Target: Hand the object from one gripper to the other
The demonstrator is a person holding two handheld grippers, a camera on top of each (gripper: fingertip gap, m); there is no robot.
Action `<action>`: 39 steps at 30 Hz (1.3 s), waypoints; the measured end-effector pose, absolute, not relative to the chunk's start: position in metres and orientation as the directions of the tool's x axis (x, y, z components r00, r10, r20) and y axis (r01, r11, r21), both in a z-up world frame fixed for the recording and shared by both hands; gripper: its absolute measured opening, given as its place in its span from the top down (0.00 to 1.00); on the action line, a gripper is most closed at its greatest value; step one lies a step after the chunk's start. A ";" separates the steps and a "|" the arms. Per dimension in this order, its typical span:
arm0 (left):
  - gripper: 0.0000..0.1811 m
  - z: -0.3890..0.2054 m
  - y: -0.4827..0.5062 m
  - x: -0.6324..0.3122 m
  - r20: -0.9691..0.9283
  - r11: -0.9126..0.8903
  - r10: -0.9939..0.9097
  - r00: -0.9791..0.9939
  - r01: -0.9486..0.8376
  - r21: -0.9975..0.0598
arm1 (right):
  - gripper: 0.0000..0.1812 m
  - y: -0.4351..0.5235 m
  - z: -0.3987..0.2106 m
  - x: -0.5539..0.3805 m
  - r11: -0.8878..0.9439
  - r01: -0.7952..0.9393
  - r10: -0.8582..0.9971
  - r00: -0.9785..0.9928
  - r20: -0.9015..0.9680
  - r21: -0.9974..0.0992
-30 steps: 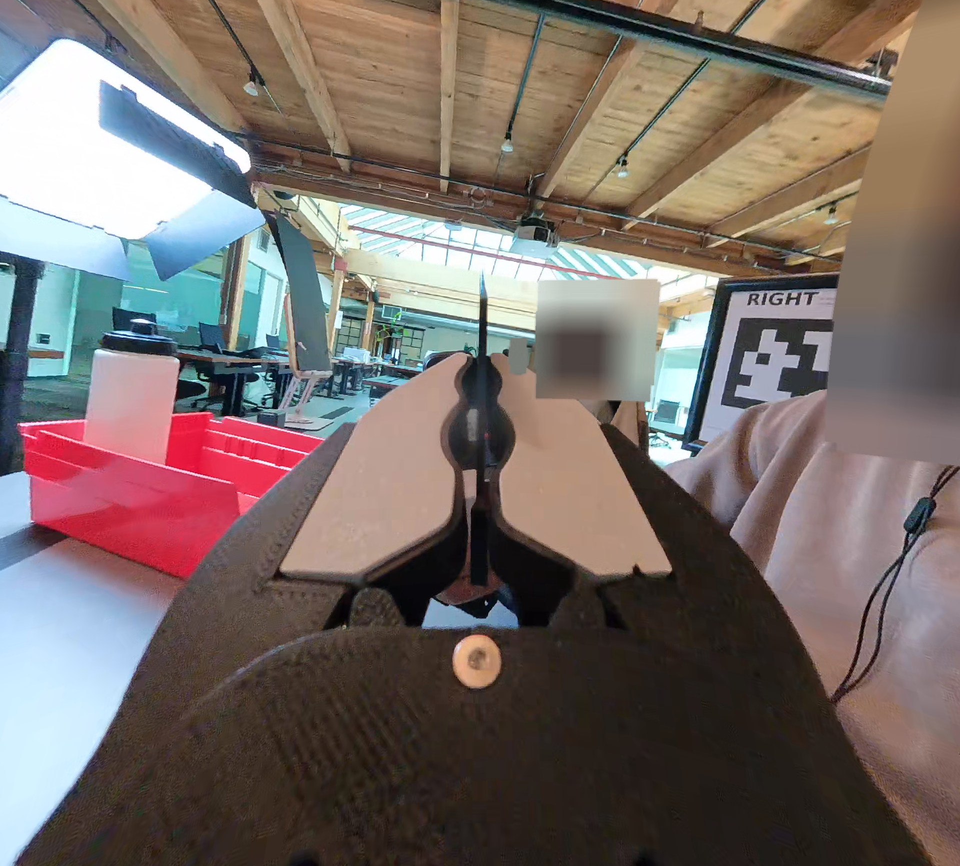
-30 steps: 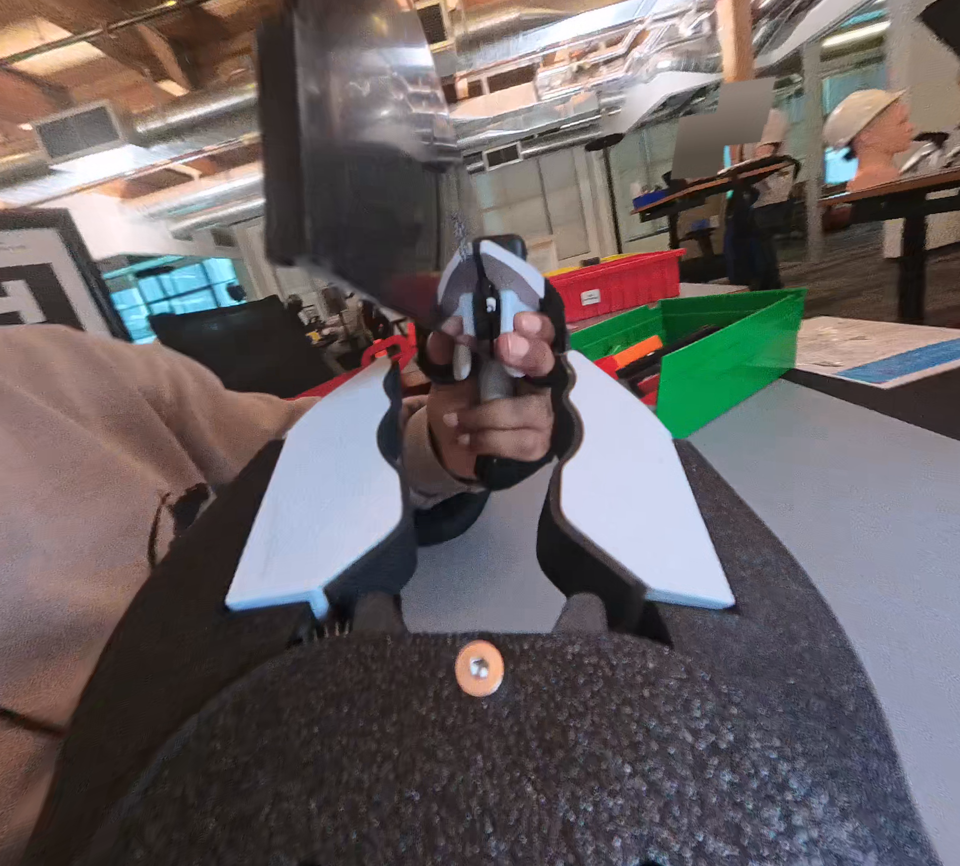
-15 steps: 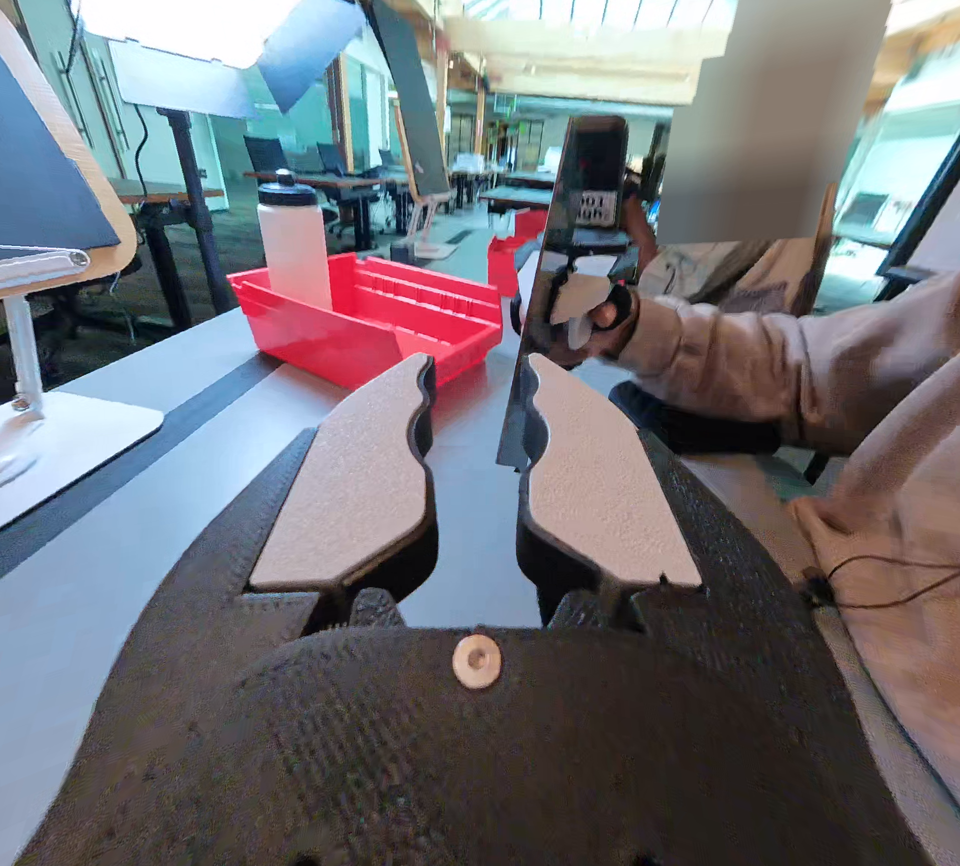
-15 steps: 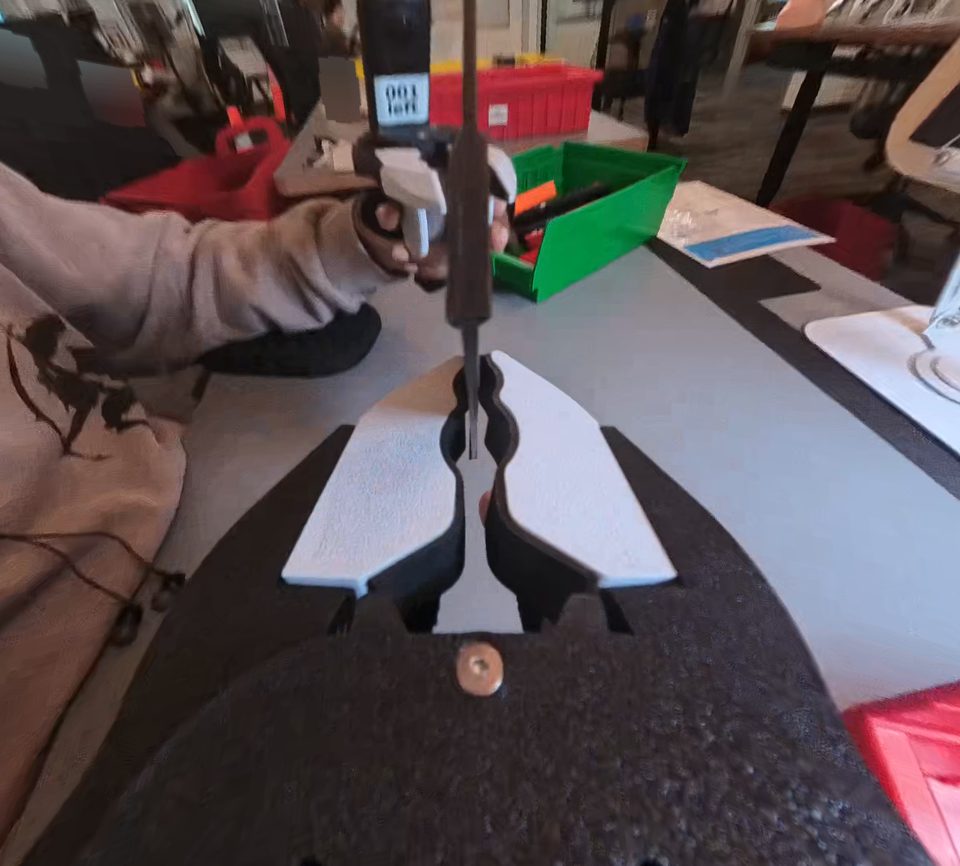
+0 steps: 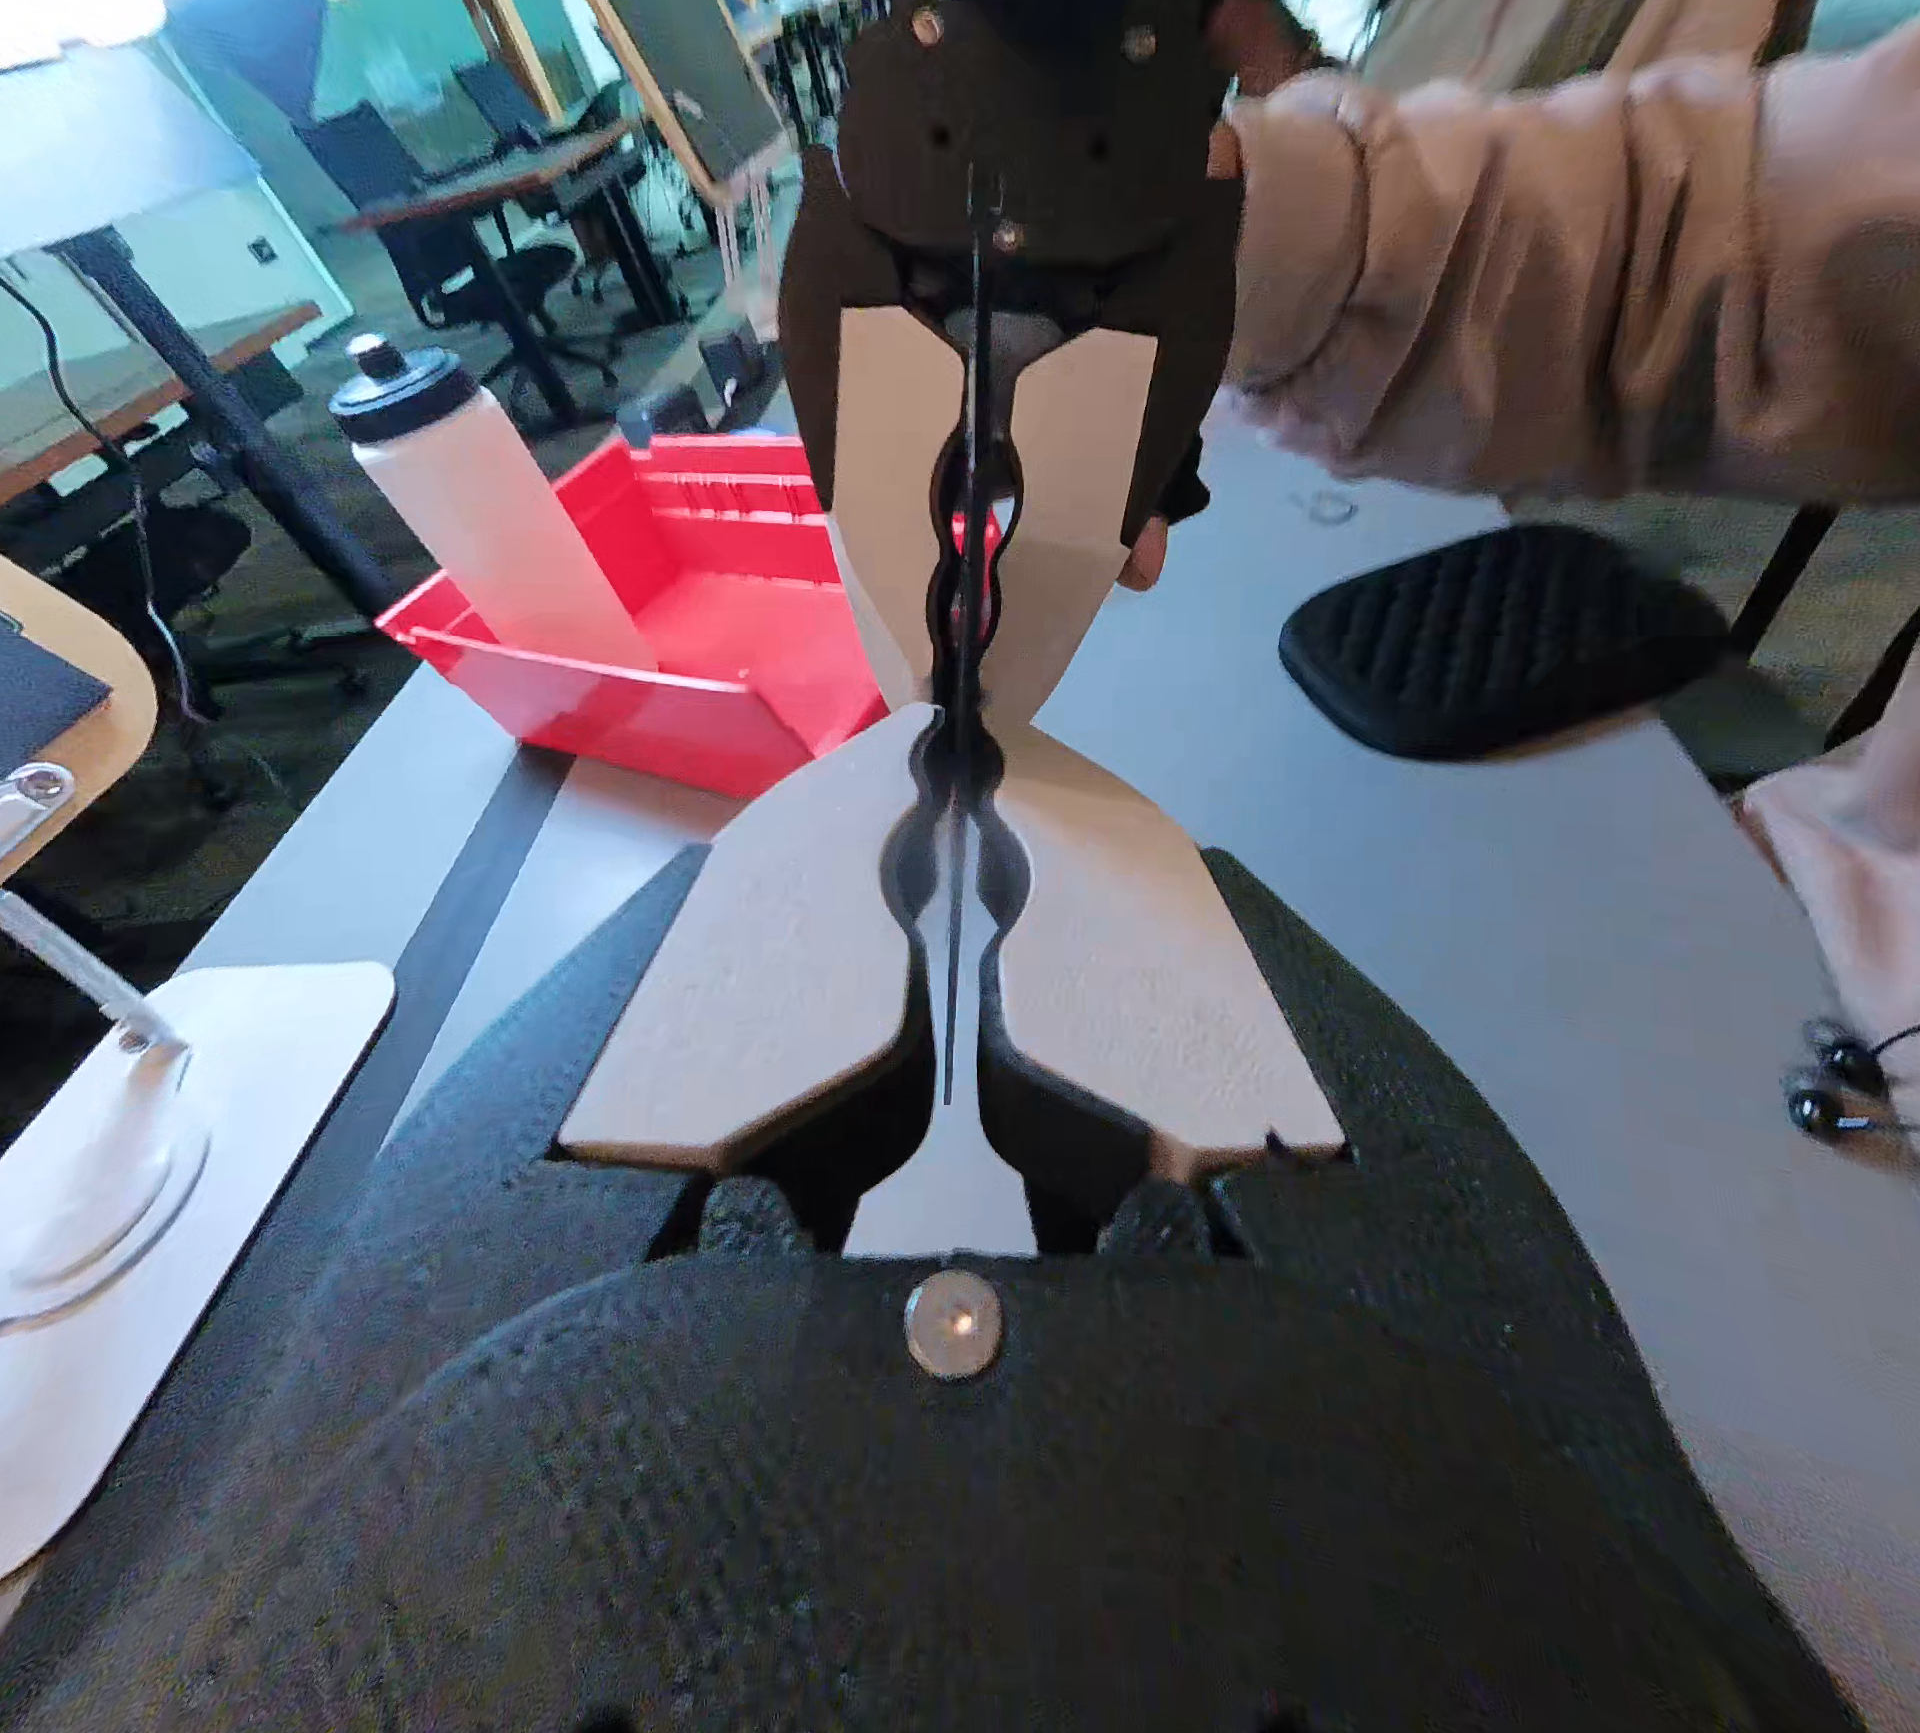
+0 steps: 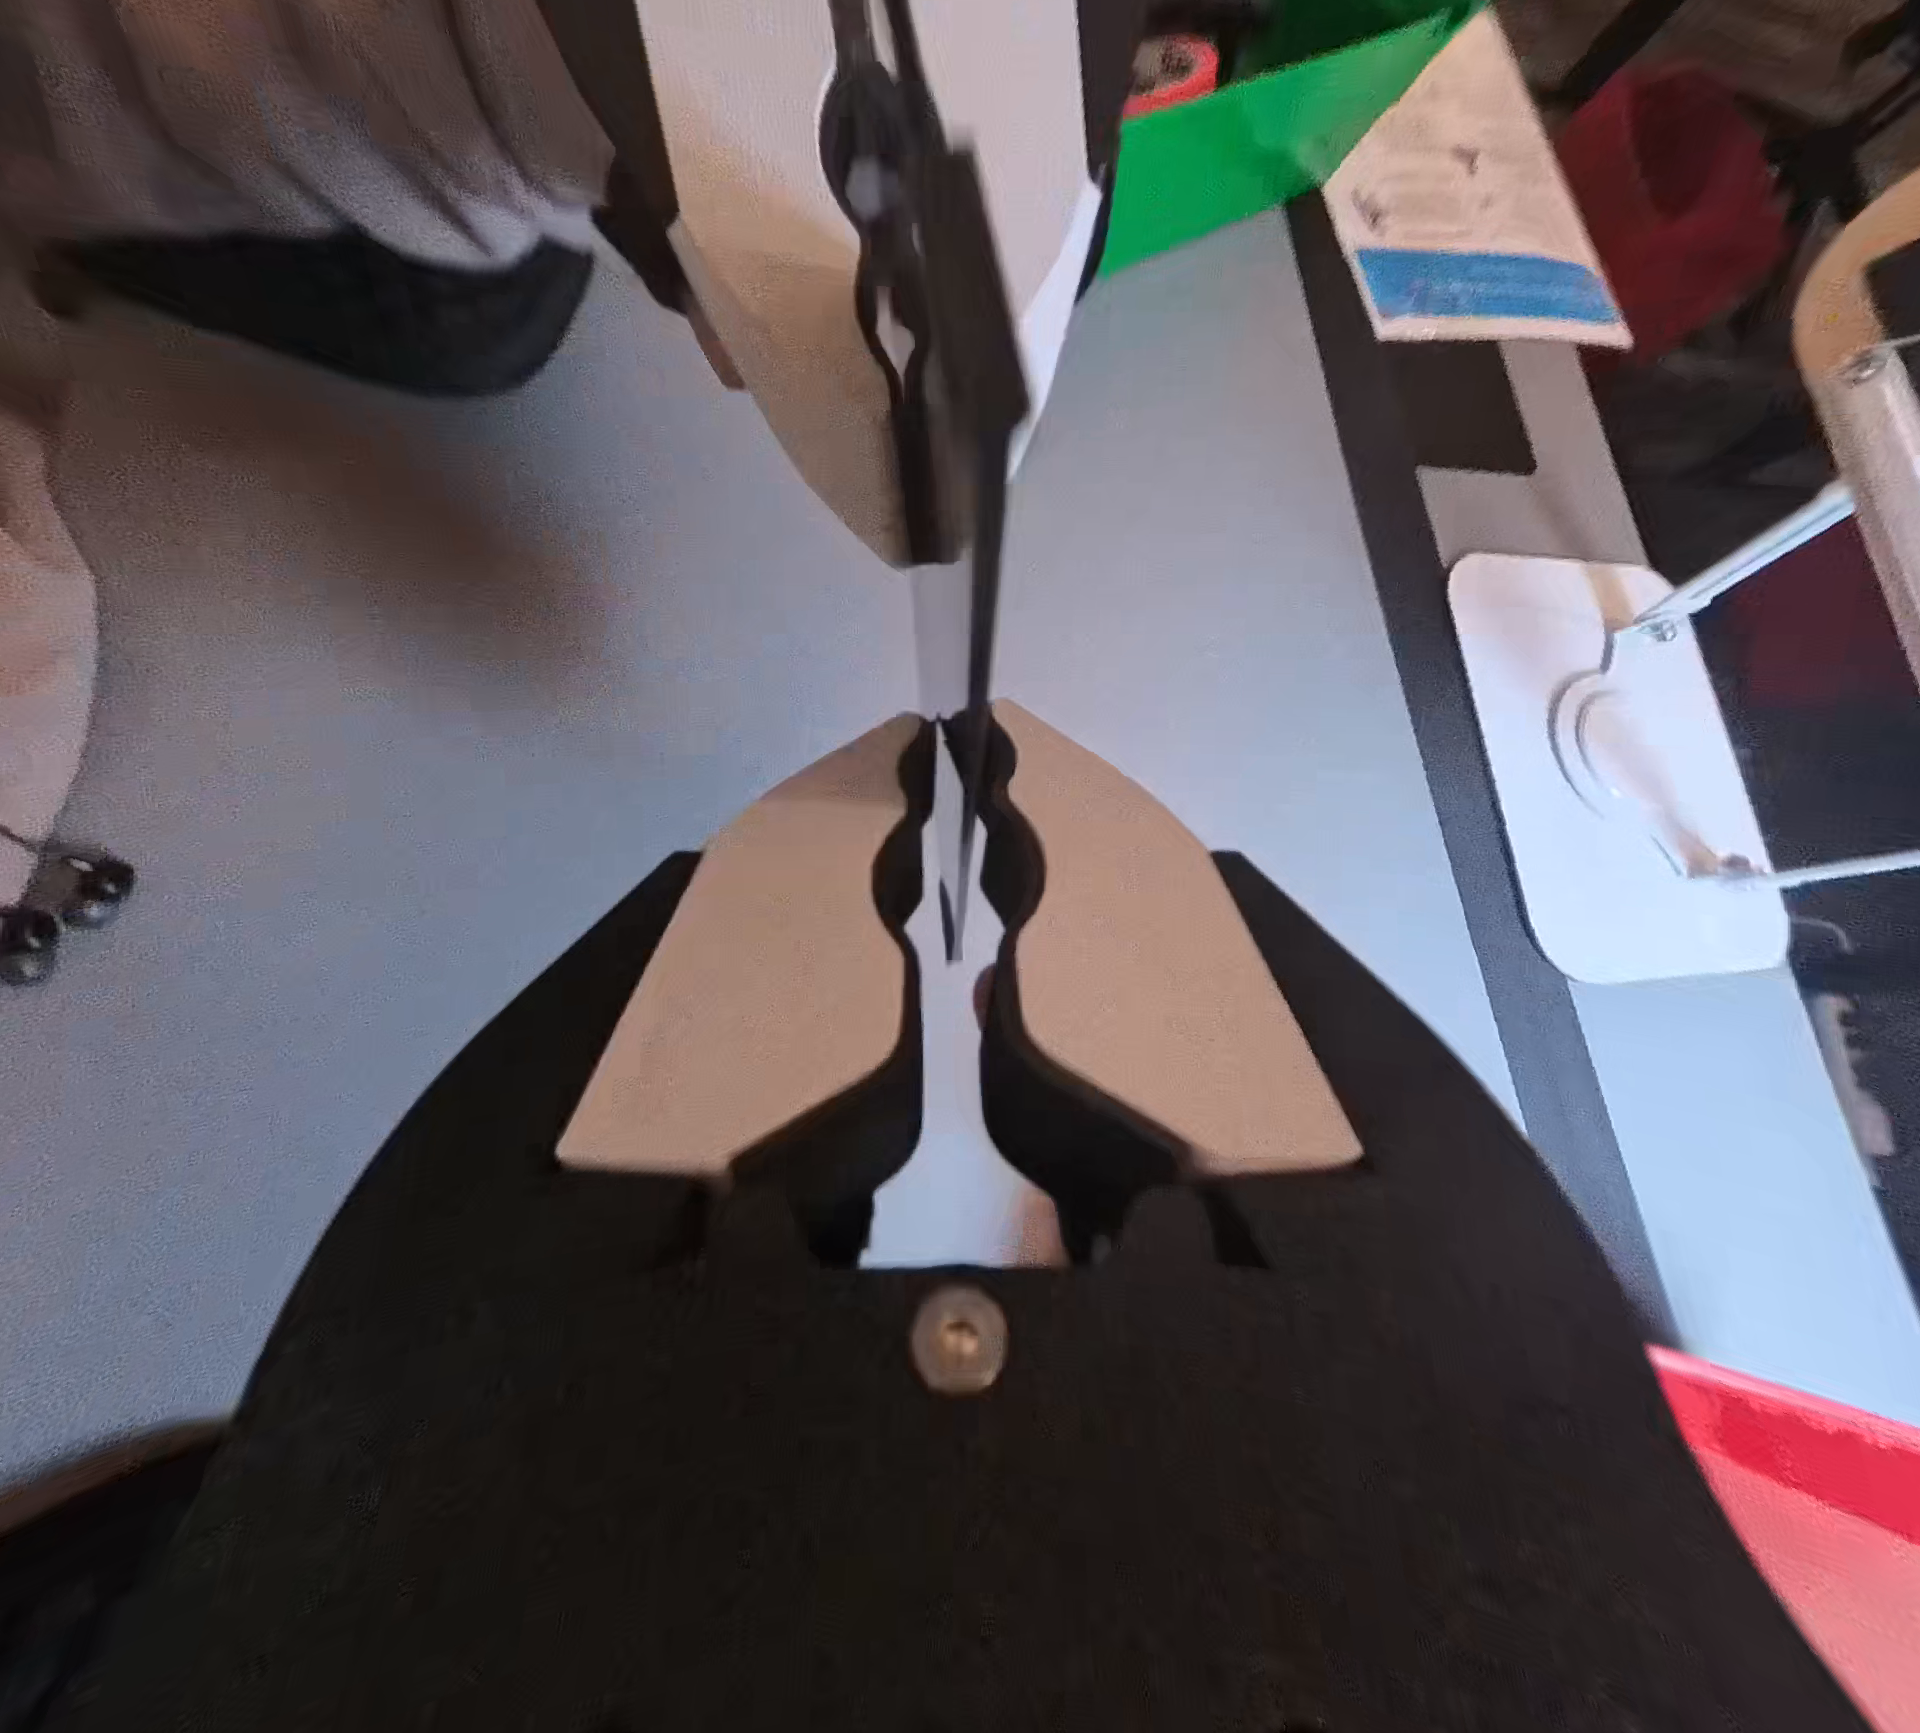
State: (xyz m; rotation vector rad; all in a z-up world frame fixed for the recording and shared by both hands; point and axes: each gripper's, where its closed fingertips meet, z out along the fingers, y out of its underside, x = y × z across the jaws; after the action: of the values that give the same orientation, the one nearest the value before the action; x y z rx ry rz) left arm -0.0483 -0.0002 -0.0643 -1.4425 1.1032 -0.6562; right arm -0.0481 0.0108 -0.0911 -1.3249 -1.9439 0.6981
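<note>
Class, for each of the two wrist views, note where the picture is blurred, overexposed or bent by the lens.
Left wrist view: the upper left corner is blown out to white by a lamp, the sleeve and far desks are smeared, and the table edge bows, while the left gripper stays sharp.
Right wrist view: the green bin and thin dark object are motion-blurred; the right gripper is crisp.

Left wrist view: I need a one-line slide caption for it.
Left gripper and right gripper meet tip to tip, both shut on a thin dark flat object above the grey table.
</note>
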 end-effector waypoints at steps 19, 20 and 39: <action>0.99 0.033 0.011 -0.103 0.226 0.037 -0.952 0.208 0.807 -0.589 | 0.99 0.022 0.021 -0.059 -0.248 -0.498 0.960 -0.241 -0.142 -0.831; 0.99 0.028 0.012 -0.098 0.216 0.028 -0.952 0.216 0.765 -0.643 | 0.99 0.025 0.018 -0.053 -0.237 -0.468 0.960 -0.246 -0.133 -0.851; 0.99 -0.120 0.017 -0.049 -0.355 0.108 -0.888 0.292 -0.617 -0.779 | 0.97 0.007 -0.094 -0.055 0.367 0.459 0.929 -0.220 0.297 -0.810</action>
State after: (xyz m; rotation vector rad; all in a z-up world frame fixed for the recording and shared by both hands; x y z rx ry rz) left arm -0.0494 0.0174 -0.1197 -1.5975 1.4142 -0.3532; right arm -0.0554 0.0074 -0.0940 -1.2135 -1.8298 0.7443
